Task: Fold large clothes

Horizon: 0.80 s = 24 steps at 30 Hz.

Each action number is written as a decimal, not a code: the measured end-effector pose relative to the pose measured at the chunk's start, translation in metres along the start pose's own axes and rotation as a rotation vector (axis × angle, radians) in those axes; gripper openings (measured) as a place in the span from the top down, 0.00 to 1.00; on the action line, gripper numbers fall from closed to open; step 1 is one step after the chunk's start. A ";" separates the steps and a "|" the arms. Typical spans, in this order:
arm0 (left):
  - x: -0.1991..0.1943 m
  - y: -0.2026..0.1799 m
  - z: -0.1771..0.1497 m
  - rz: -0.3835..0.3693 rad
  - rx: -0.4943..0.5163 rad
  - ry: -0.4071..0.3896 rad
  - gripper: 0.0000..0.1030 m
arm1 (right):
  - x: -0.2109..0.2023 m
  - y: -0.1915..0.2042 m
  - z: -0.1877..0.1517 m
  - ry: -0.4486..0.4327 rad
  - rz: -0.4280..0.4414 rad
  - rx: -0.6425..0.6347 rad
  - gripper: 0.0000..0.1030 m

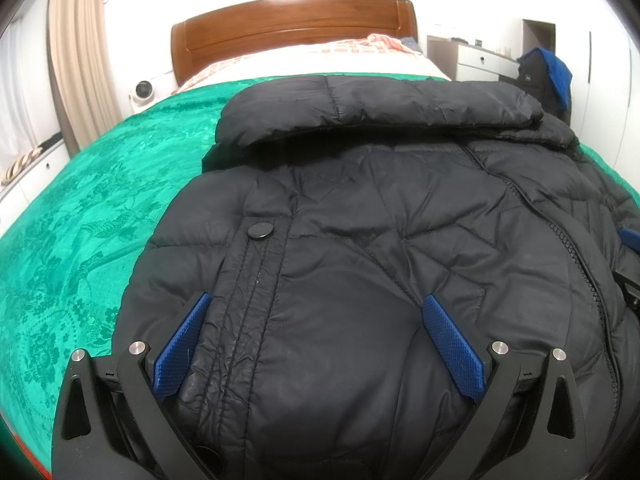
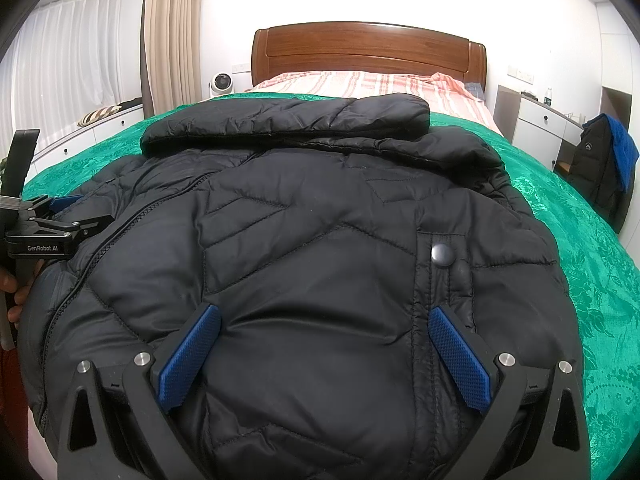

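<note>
A large black quilted puffer jacket [image 1: 380, 220] lies front-up on the green bedspread [image 1: 80, 200], hood toward the headboard, zipper down its middle. It also shows in the right wrist view [image 2: 320, 220]. My left gripper [image 1: 316, 304] is open, its blue pads wide apart over the jacket's lower left part near a snap pocket. My right gripper [image 2: 324, 316] is open over the lower right part, fabric bulging between its pads. The left gripper also shows in the right wrist view [image 2: 60, 216] at the far left, held by a hand.
A wooden headboard [image 2: 368, 52] and striped pink bedding [image 2: 360, 82] lie beyond the jacket. A white nightstand [image 2: 536, 124] and a chair draped with dark and blue clothes [image 2: 608, 160] stand at the right. Curtains [image 2: 172, 32] and a small fan [image 2: 221, 81] are at the left.
</note>
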<state>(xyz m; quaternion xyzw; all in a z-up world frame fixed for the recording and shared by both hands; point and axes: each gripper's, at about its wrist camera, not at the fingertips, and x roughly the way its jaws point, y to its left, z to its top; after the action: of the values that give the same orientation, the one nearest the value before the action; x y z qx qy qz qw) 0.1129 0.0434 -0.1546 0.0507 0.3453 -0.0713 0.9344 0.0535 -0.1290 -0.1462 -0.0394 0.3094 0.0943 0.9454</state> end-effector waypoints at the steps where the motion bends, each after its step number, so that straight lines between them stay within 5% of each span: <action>1: 0.000 0.000 0.000 0.000 0.000 0.000 0.00 | 0.000 0.000 0.000 0.000 0.000 0.000 0.01; 9: 0.001 0.002 0.001 0.005 0.000 0.005 0.00 | 0.000 0.000 0.001 0.005 -0.001 0.000 0.01; 12: -0.002 0.004 0.005 0.016 0.020 0.052 0.00 | -0.003 -0.001 0.007 0.073 0.003 0.001 0.01; 15: -0.025 0.016 0.014 -0.005 0.053 0.106 0.01 | -0.032 -0.016 0.021 0.124 0.056 0.033 0.01; 19: -0.064 0.062 0.015 0.001 0.013 0.100 0.00 | -0.090 -0.056 0.020 0.120 -0.002 0.085 0.01; 24: -0.060 0.116 -0.022 -0.083 -0.151 0.296 0.00 | -0.114 -0.106 -0.031 0.289 0.037 0.334 0.01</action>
<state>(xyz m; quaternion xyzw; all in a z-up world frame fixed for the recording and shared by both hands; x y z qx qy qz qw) 0.0730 0.1664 -0.1272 -0.0242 0.4852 -0.0752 0.8708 -0.0325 -0.2545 -0.1019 0.1102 0.4538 0.0524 0.8827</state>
